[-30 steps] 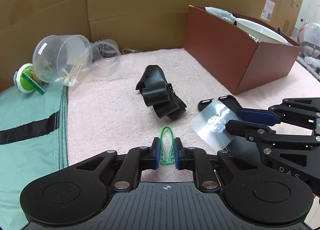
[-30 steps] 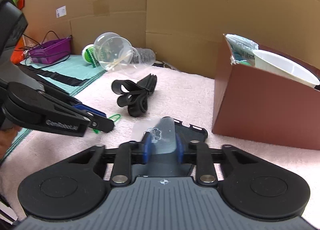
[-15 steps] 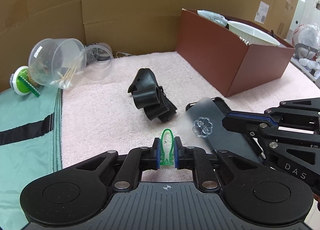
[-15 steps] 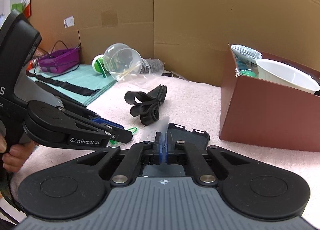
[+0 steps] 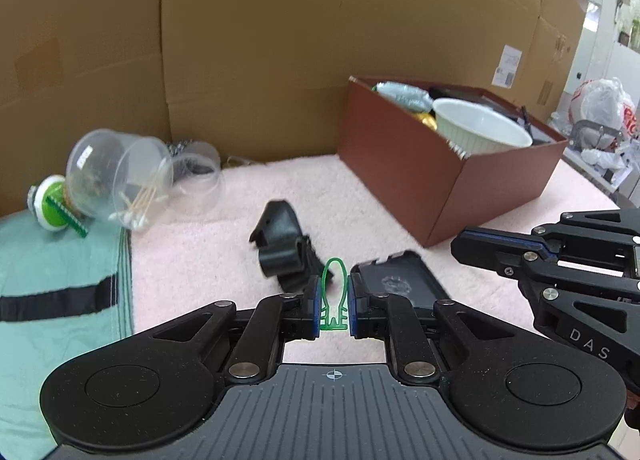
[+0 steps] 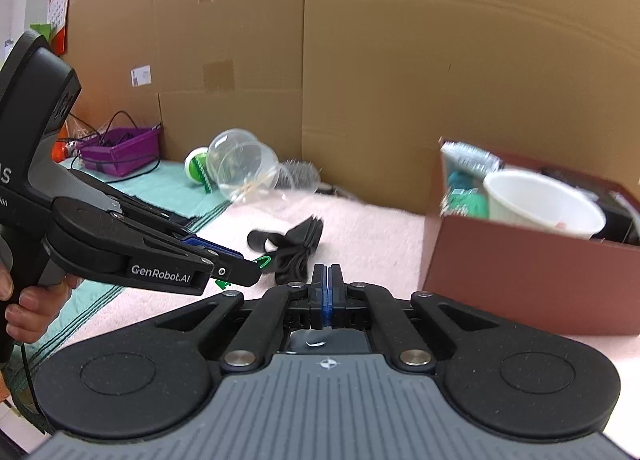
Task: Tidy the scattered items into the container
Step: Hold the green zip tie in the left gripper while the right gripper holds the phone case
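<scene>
My left gripper [image 5: 334, 300] is shut on a small green plastic clip [image 5: 334, 292] and holds it above the pink towel; it also shows in the right wrist view [image 6: 240, 266]. My right gripper [image 6: 327, 292] is shut with its pads together; whether it holds anything I cannot tell. It shows at the right of the left wrist view [image 5: 464, 246]. A black phone case [image 5: 400, 284] with a clear film on it lies below it. A black strap bundle [image 5: 284, 248] lies mid-towel. The brown box [image 5: 440, 180] holds a white bowl [image 5: 480, 128] and packets.
Clear plastic cups [image 5: 120, 176] with cotton swabs lie tipped at the far left, beside a green-and-white lid [image 5: 50, 208]. A teal cloth [image 5: 52, 280] covers the left side. Cardboard walls [image 5: 260, 40] stand behind. A purple bin [image 6: 120, 150] sits far left.
Both grippers have risen and tilted up toward the box. The clear film that the right gripper held a second ago now lies on the phone case. The right jaws have closed together.
</scene>
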